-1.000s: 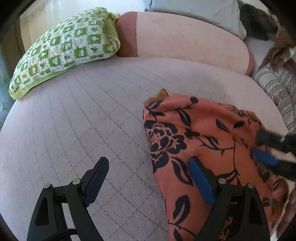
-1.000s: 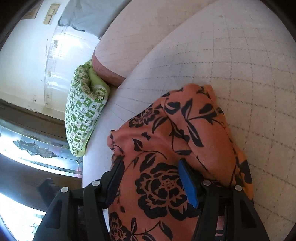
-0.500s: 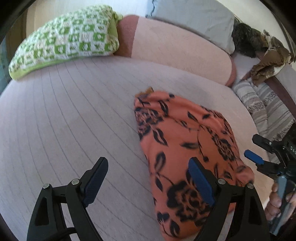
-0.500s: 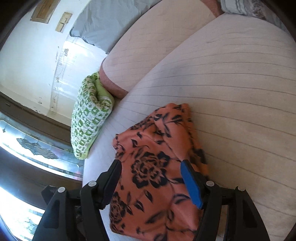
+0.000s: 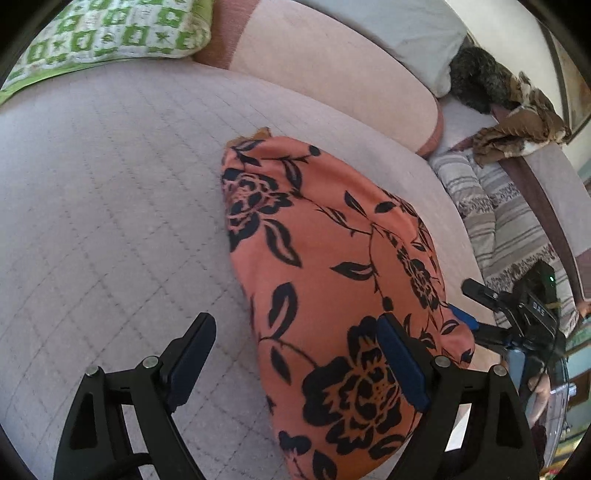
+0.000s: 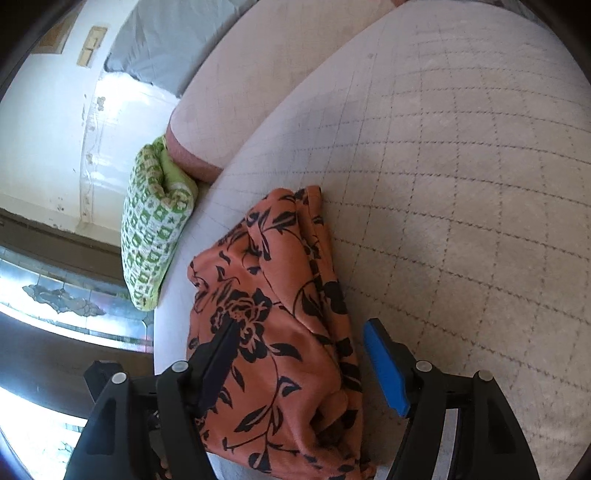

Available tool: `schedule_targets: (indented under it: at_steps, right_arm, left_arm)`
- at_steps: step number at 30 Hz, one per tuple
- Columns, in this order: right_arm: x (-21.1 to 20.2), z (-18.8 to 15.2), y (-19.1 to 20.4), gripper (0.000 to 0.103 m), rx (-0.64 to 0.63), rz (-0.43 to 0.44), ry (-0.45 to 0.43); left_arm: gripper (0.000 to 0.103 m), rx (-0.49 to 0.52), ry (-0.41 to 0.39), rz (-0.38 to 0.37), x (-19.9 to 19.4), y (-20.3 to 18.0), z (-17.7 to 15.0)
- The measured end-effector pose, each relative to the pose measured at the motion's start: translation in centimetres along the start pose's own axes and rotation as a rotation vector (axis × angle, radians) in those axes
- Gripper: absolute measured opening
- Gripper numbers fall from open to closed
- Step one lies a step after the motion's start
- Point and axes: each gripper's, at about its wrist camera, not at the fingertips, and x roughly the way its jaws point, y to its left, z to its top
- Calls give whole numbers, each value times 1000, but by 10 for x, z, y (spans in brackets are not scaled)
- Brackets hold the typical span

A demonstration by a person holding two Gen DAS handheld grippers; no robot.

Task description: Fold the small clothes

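Two grippers seen over quilted bed cover (image 5: 110, 206). Green checked pillow (image 5: 110, 33) placed far left. Left gripper (image 5: 299, 363) held wide, nothing pinched; left finger over bare cover, right finger over garment. Orange floral garment (image 5: 332, 266) laid folded at centre, near front edge. Right gripper (image 6: 299, 363) jaws opening, garment between them, pads not pressed. Striped blanket (image 5: 506, 218) seen far right.

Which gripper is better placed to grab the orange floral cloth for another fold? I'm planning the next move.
Probably right: the right gripper, its jaws opening, straddles the orange floral cloth. The left gripper frames mostly bare cushion.
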Motion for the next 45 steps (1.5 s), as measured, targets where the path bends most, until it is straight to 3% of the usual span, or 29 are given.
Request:
schedule_targets:
  at_steps: [6,19,36,45]
  right_arm:
    - [18,5,-7,73,-18,24,73]
    - [59,4,-12,73,14,172,179]
    - [74,-2,8,75,-28,185,152]
    - [76,-1,11,75,-41,180,147]
  left_arm:
    - [89,8,65,-58,16,1,7]
    - [89,43,100,-59,38,-8,13]
    - [89,117,20,51,40,-33,11]
    - [89,146,4,71,42,-40,12]
